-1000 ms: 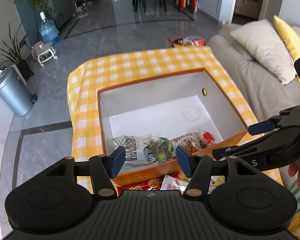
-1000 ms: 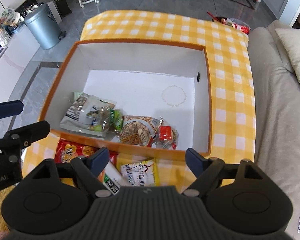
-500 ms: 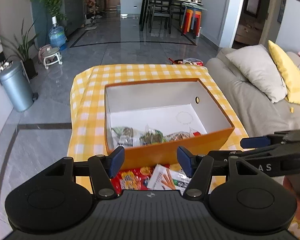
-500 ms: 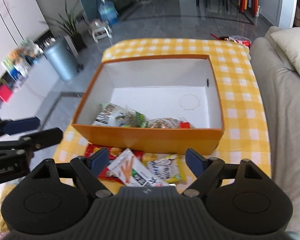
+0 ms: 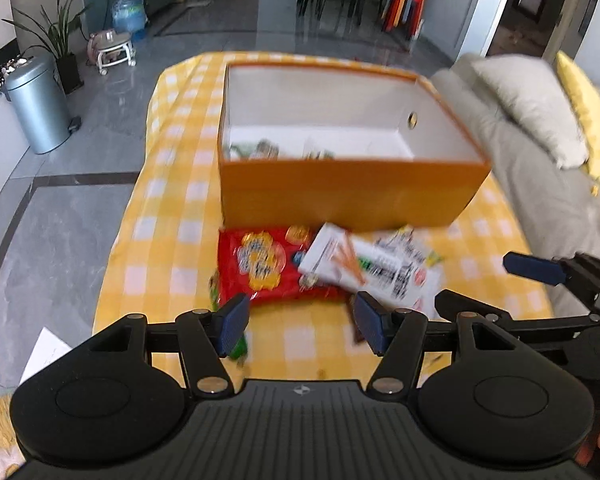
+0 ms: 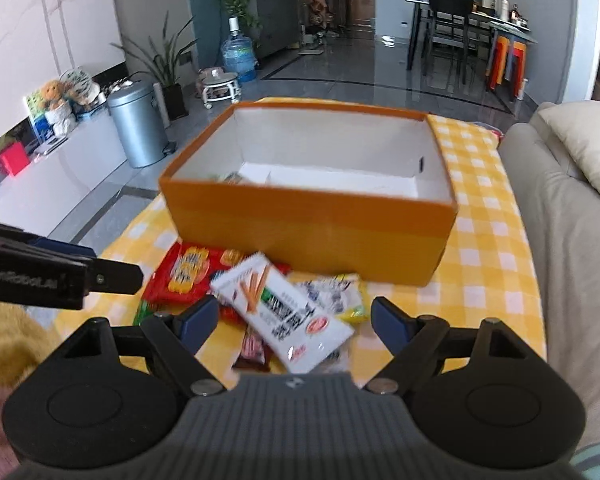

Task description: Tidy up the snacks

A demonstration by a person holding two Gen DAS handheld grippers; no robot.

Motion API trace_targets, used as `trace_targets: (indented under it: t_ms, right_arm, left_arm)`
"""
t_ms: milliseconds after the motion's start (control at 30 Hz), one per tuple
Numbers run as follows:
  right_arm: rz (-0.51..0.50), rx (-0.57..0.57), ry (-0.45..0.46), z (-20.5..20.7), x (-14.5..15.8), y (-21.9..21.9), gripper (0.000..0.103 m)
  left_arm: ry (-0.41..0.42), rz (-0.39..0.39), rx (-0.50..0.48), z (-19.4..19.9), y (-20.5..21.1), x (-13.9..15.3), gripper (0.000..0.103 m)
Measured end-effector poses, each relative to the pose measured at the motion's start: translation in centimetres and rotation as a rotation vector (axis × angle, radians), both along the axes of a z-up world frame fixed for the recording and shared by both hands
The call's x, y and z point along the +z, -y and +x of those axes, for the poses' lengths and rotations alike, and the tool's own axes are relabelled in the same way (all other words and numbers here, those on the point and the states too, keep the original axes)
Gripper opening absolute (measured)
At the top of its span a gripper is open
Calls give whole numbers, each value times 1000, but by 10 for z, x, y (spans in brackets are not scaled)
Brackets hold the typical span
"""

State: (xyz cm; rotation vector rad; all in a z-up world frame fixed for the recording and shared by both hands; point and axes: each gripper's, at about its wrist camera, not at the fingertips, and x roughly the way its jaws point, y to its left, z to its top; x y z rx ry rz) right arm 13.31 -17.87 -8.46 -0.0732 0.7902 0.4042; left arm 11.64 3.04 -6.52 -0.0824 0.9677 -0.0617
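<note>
I've pulled both grippers back from over the box (image 5: 352, 196), left gripper (image 5: 300, 326) and right gripper (image 6: 292, 320) agape and empty (frames blurred); remaining snacks (image 6: 288, 308) lie lower centre, next to grab.

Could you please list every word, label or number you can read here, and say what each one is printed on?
"GenRobot.AI": on the side of the left hand-held gripper, in the right wrist view; slightly blurred, so my best reading.
White snack packet: black and red printing, too blurred to read.
Red snack bag: yellow graphics, unreadable.
Yellow-edged packet: print blurred.
</note>
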Motion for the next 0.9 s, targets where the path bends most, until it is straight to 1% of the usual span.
trace_targets:
  t_ms: [133,200,267,400,533,700,733,767,800,833,867,900]
  right_arm:
    - [-86,51,0,0,-20,-11,81]
    - [-100,66,-2,4,-25,-16,81]
    - [-112,86,-8,13,-31,-20,81]
    - [-171,118,-20,32,-46,-28,81]
    - [-200,143,-59,52,-57,-31,81]
    - [-185,169,-120,68,-68,-29,81]
    - [-177,174,-133,69,-70,-28,81]
    - [-167,180,-145,70,-71,-28,81]
    - [-159,187,-155,70,-73,-29,81]
    - [-156,193,-159,70,-75,-31,81]
    - [-155,199,-161,70,-75,-31,81]
    - [-155,203,-162,69,-75,-33,81]
  left_arm:
    - [-17,25,-4,3,-2,-13,71]
    - [-28,44,-7,8,-3,-19,71]
    - [-32,65,-31,15,-3,-26,71]
    - [-67,126,-76,32,-5,-46,71]
    - [-102,135,-102,48,-9,-59,71]
    - [-153,149,-117,61,-11,-72,70]
    - [-165,151,-123,63,-10,-75,69]
    - [-172,151,-127,64,-10,-77,65]
    - [-174,157,-129,63,-8,-78,63]
    - [-167,164,-133,64,-7,-78,56]
    - [-163,164,-139,63,-6,-77,53]
    - [-164,154,-148,62,-5,-76,44]
